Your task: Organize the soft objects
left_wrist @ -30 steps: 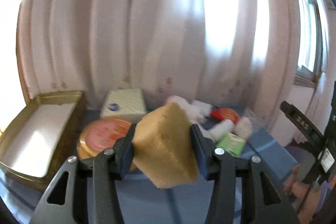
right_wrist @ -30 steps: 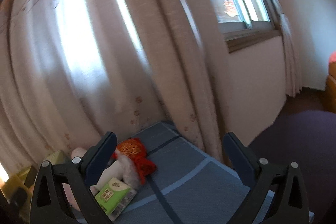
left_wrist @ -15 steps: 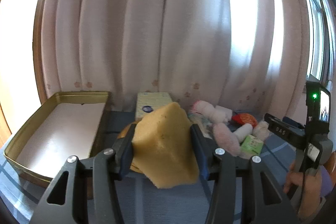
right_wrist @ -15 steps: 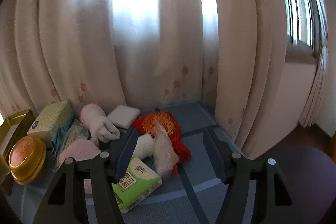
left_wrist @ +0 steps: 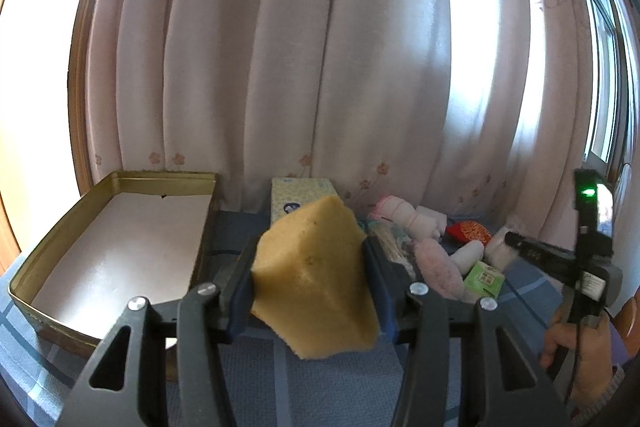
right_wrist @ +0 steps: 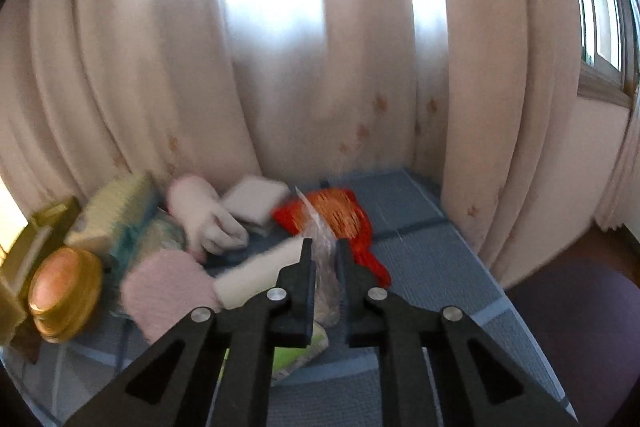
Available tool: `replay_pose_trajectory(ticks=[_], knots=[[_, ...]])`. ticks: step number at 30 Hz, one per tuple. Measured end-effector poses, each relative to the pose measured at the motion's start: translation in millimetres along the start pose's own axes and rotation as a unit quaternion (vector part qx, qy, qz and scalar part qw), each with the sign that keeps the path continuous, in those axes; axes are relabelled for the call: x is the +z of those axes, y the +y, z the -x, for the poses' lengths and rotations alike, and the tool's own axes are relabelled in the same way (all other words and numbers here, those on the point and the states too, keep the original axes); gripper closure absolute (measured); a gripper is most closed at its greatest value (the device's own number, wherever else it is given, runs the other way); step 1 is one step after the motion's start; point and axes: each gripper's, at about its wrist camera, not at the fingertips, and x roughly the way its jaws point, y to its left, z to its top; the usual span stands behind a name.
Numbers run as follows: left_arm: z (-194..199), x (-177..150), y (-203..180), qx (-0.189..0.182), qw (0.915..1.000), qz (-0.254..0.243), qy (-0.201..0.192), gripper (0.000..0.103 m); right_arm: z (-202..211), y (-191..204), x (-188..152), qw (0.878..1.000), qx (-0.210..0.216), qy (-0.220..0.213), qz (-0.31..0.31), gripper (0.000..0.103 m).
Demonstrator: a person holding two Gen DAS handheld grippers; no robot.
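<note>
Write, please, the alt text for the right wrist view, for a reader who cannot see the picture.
The right gripper is shut on a crinkly clear plastic bag above a blue cloth-covered table. Behind it lie a red and orange pouch, a white rolled cloth and a pink fluffy pad. Pale pink curtains hang behind the table.

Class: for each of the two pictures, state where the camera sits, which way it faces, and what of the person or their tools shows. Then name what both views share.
Left wrist: on the left tool, facing the curtain and gold tin; its jaws clamp a yellow sponge; the right tool and a hand show at right.
Right wrist: on the right tool, facing the pile; jaws just closed on a clear plastic bag.
Shared: tissue box, red pouch.
</note>
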Motion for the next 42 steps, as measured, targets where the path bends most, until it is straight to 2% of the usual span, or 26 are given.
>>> replay_pose_trajectory(ticks=[3,6,13,18,23,32,42], knots=[[4.4,-0.4,5.3,0.003,1.0000,0.001,-0.009,0.053,28.3,3.2,-3.5,0.997,0.015,-0.070,0.005,0.093],[7.8,0.8,10.2,0.007,0.9999,0.005,-0.014,0.053,50.2,9.2,-11.1,0.994,0.016,-0.112,-0.002,0.093],[15.4,4.8,23.0,0.027,0.9991,-0.002,-0.032,0.053,75.8,40.0,-19.1,0.988,0.020,-0.156,-0.006,0.093],[18.2,10.7,38.7,0.058,0.9975,-0.011,-0.039,0.053,75.6,79.7,-22.9,0.986,0.051,-0.157,0.002,0.093],[19.8,14.2,63.6,0.107,0.9928,-0.021,-0.049,0.053,68.1,127.4,-26.7,0.984,0.098,-0.146,0.018,0.093],[13.5,15.1,115.1,0.165,0.9854,-0.009,-0.041,0.053,77.1,220.3,-28.5,0.970,0.188,-0.136,0.069,0.093],[10.2,13.2,154.9,0.203,0.9787,0.006,-0.032,0.053,67.5,304.0,-35.4,0.959,0.225,-0.116,0.126,0.093]])
